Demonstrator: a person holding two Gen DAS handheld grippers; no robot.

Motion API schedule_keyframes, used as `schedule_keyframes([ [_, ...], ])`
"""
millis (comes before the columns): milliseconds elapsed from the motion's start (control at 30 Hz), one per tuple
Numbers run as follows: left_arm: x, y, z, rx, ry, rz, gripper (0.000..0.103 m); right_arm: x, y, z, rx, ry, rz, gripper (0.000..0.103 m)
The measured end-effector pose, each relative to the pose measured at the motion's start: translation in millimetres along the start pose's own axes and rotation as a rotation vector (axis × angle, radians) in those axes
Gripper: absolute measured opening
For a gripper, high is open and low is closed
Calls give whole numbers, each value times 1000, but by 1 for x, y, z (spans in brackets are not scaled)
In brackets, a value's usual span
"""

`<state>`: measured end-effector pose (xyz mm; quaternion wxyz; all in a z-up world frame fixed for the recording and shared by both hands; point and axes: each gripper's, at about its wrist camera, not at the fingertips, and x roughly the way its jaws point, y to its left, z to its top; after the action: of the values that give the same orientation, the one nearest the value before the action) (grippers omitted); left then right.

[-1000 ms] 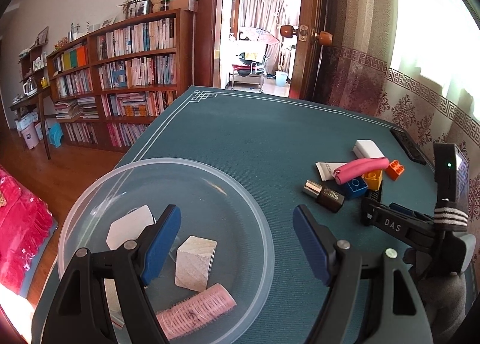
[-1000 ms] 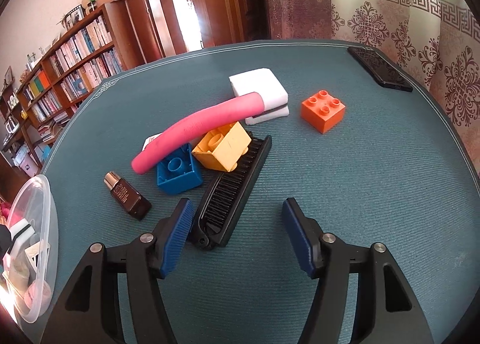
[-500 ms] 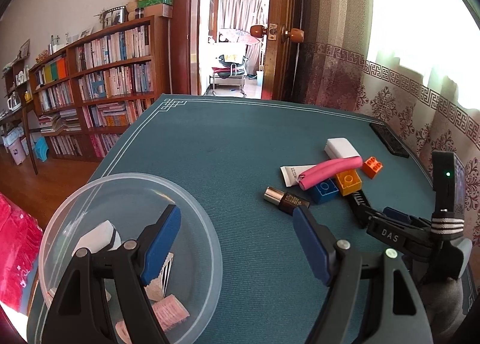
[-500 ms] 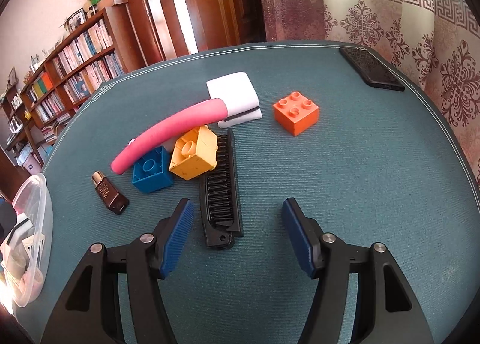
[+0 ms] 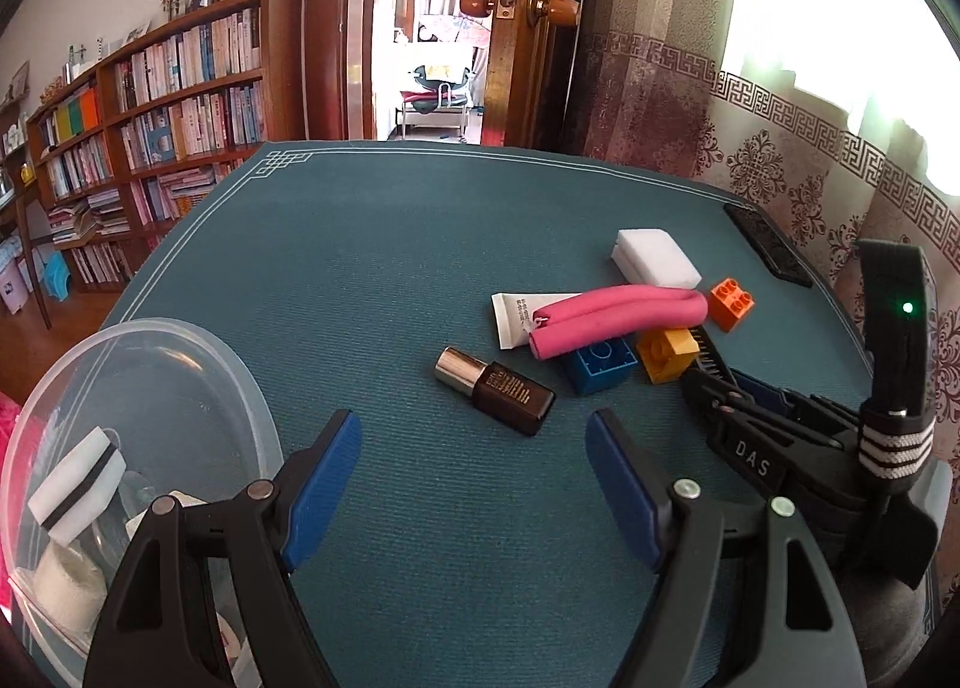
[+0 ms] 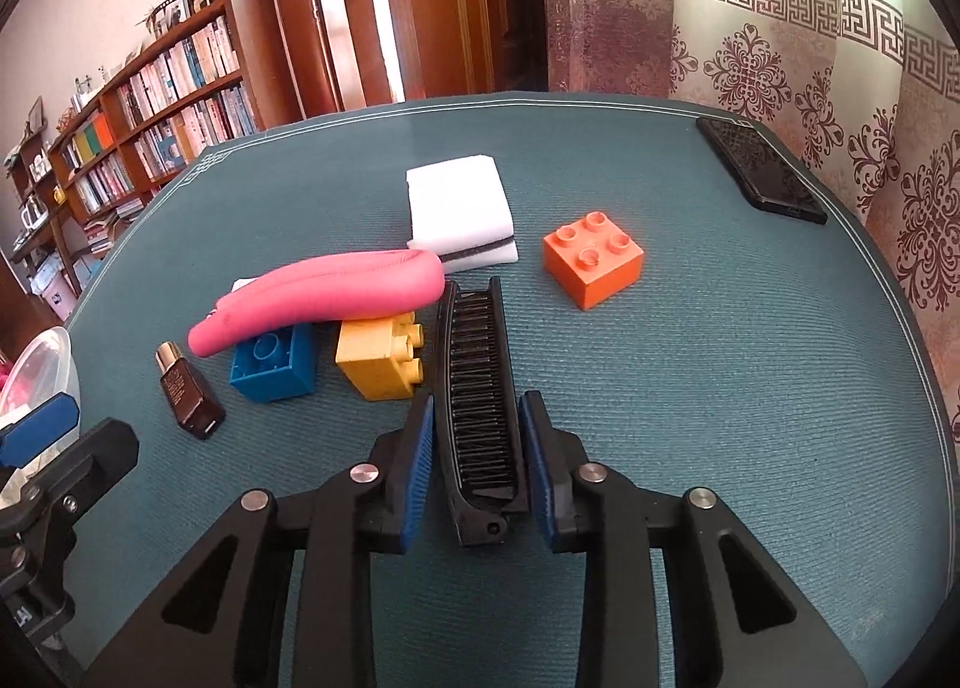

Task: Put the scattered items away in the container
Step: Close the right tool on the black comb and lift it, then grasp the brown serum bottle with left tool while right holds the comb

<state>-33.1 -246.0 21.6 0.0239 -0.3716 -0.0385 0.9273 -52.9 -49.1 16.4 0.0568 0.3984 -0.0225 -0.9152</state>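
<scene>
Blocks (image 6: 380, 355) and pink roller (image 6: 318, 301) crowd the clamped black comb (image 6: 480, 388).

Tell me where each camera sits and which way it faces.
Left wrist: on the left claw, open, facing across the table toward the door; the right claw shows at the right edge.
Right wrist: on the right claw, closed on the black comb, facing the curtain and door.
Both show the brown bottle and the pink roller.

Both views are taken low over the table (image 5: 372, 280), facing the door; the blue brick (image 5: 600, 367) (image 6: 273, 367) cluster is shared.
</scene>
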Motion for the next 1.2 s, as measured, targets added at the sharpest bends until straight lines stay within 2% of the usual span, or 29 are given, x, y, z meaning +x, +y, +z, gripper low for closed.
schedule_keyframes([
  [233,33,-1,3,-54,58,25,81,-11,-16,-10,27,-5,14,31],
  [300,38,-3,6,-54,50,50,81,-11,-16,-11,34,-5,20,31],
  [400,44,-3,12,-83,61,27,81,-11,-15,-11,28,-6,13,31],
  [767,63,-5,19,-89,76,79,80,-11,-15,-11,30,-8,17,31],
  [800,62,-5,18,-87,74,73,78,-11,-15,-11,30,-8,16,31],
  [867,61,-6,16,-73,71,70,61,-11,-15,-11,31,-8,18,31],
  [1000,56,-2,12,-68,61,58,48,-11,-16,-11,33,-9,20,31],
  [1133,51,3,7,-83,48,36,30,-11,-17,-11,35,-9,23,31],
  [1167,51,3,7,-82,47,30,22,-11,-17,-11,36,-9,24,31],
  [1200,50,3,6,-79,45,24,22,-11,-17,-11,38,-9,26,31],
])
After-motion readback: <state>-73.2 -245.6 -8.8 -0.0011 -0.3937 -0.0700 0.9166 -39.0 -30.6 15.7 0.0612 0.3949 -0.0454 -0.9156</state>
